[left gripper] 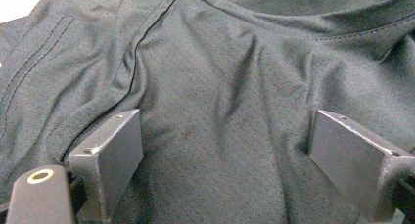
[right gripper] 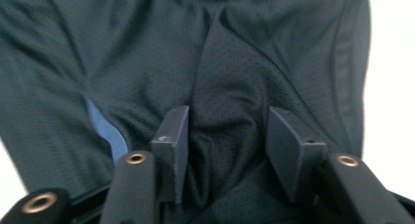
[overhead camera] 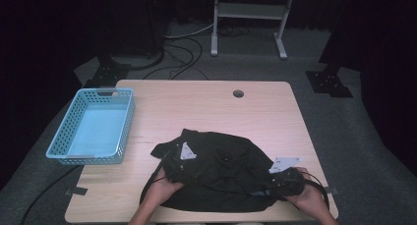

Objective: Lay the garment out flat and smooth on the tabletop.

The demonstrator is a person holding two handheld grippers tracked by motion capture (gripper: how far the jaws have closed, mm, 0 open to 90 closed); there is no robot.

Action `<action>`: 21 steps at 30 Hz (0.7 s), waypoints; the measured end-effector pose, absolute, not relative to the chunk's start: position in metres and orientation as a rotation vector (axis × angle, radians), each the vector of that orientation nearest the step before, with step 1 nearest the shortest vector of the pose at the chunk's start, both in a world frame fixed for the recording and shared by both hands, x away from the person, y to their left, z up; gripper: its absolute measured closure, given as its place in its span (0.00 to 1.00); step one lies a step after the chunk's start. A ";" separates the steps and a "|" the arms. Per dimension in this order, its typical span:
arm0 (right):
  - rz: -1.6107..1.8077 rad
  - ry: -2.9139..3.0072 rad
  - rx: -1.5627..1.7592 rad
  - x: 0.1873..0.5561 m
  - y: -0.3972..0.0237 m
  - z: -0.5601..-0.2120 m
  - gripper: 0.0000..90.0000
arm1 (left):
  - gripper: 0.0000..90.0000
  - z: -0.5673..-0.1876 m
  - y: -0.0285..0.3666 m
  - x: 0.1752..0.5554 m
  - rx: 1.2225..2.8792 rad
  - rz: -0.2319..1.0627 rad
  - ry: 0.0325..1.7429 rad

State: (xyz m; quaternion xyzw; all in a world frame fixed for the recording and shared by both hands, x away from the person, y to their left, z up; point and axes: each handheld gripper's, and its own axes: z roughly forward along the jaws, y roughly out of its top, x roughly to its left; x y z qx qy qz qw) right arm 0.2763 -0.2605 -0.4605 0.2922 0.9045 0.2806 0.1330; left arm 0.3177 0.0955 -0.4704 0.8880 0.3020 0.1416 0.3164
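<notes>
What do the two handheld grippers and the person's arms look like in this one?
Both the left gripper and right gripper are black, each topped by a grey three-cornered plate. Each has two flat, dark rectangular jaw pads on black arms with brass-ringed holes. A black cable trails from each. The forearms are bare, no sleeves visible.

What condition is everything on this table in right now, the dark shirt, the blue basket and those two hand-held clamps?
black shirt: crumpled in a heap at the table's near edge.
blue basket: upright, empty, at the table's left side.
left gripper: jaws wide open over the shirt's fabric.
right gripper: jaws partly open, a fold of shirt between them.
table: bare wood beyond the shirt.
</notes>
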 end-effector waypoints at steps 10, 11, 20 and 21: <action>0.881 2.624 0.807 0.261 -0.246 -0.465 0.51 | 0.13 -0.469 0.121 0.288 2.351 0.361 0.816; 0.893 2.623 0.797 0.254 -0.245 -0.466 0.50 | 0.13 -0.470 0.124 0.276 2.341 0.360 0.811; 0.935 2.633 0.762 0.219 -0.247 -0.468 0.48 | 0.12 -0.469 0.133 0.237 2.374 0.332 0.754; 0.937 2.638 0.764 0.217 -0.246 -0.468 0.47 | 0.12 -0.469 0.132 0.234 2.384 0.329 0.739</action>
